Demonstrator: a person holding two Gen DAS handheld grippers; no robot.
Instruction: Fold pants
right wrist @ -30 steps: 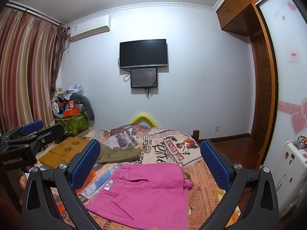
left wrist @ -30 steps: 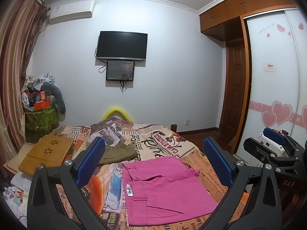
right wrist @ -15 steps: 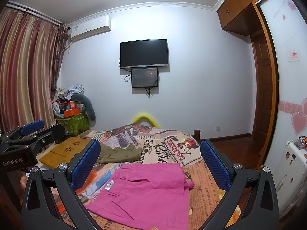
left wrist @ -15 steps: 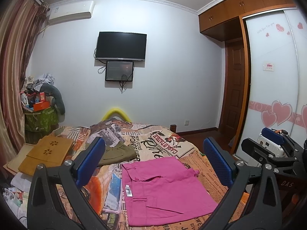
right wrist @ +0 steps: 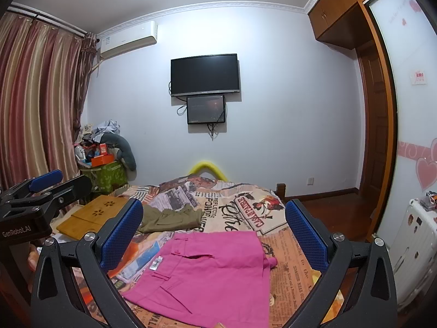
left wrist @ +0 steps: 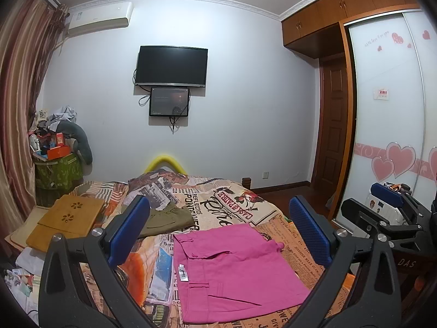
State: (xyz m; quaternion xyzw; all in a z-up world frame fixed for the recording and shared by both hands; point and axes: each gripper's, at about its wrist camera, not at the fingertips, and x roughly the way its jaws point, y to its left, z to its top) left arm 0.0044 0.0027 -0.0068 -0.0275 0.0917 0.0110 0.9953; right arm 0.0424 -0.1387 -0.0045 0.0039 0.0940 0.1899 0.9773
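Note:
Pink pants [left wrist: 232, 270] [right wrist: 210, 273] lie folded into a flat rectangle on the bed, a white label showing at the waistband. My left gripper [left wrist: 218, 229] hovers above them, open, its blue pads wide apart and holding nothing. My right gripper [right wrist: 214, 232] is also open and empty, above the same pants. Each gripper shows at the edge of the other's view: the right one [left wrist: 382, 207] at the right, the left one [right wrist: 43, 188] at the left.
Olive-green folded pants [left wrist: 166, 218] [right wrist: 169, 217] lie farther back on the newspaper-print bedspread [left wrist: 224, 199]. A bamboo tray [left wrist: 65, 224] sits at the bed's left. A cluttered green box [left wrist: 58, 169] stands by the curtain; a white suitcase [right wrist: 409, 246] and wardrobe at right.

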